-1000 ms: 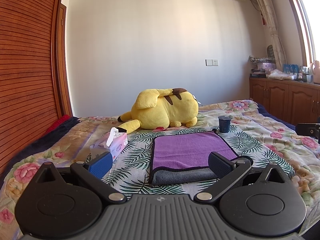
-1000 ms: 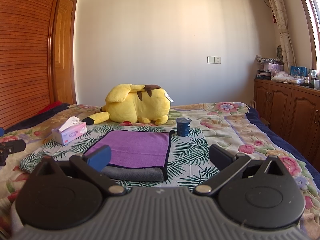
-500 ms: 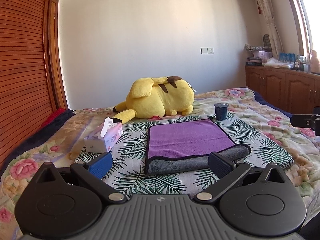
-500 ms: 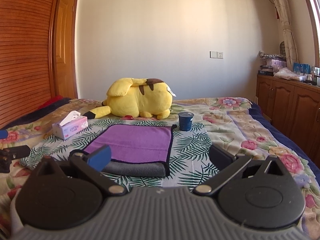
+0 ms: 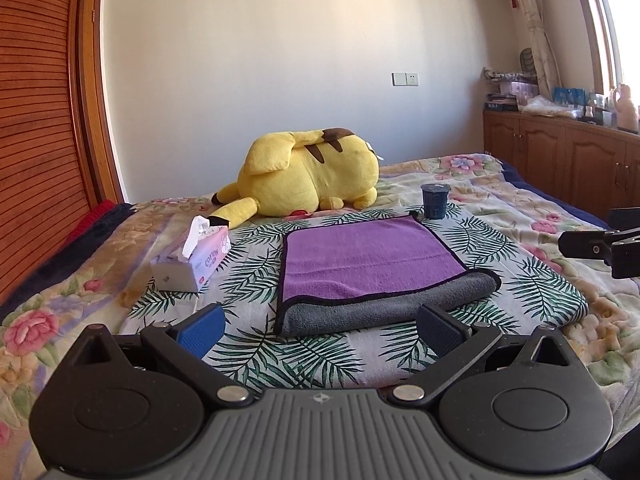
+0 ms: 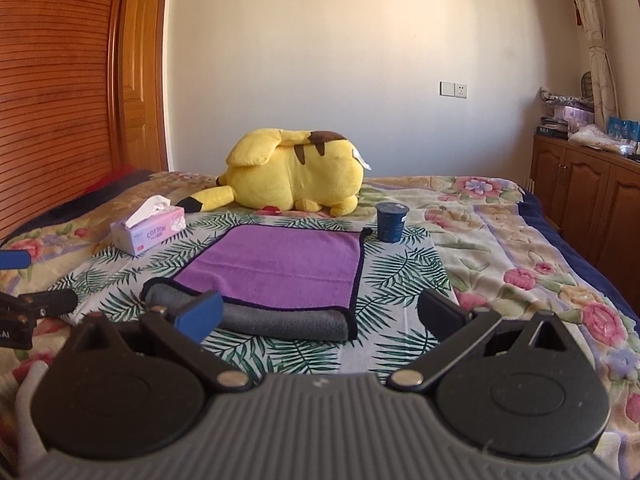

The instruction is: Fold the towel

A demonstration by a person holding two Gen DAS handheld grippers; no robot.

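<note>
The towel (image 5: 368,260) lies folded on the bed, purple side up with its grey side showing along the near fold; it also shows in the right wrist view (image 6: 280,268). My left gripper (image 5: 320,330) is open and empty, just short of the towel's near edge. My right gripper (image 6: 320,314) is open and empty, also in front of the near fold, its left pad overlapping the grey edge in view. Each gripper shows at the edge of the other's view.
A yellow plush toy (image 5: 308,178) lies behind the towel. A tissue box (image 5: 192,260) stands to the towel's left. A dark blue cup (image 5: 435,200) stands at its far right corner. Wooden cabinets (image 5: 560,160) line the right wall; a wooden wardrobe (image 6: 52,100) stands at left.
Both grippers have drawn back from the towel and risen a little, so the towel sits farther ahead in both views. The towel has not moved.
</note>
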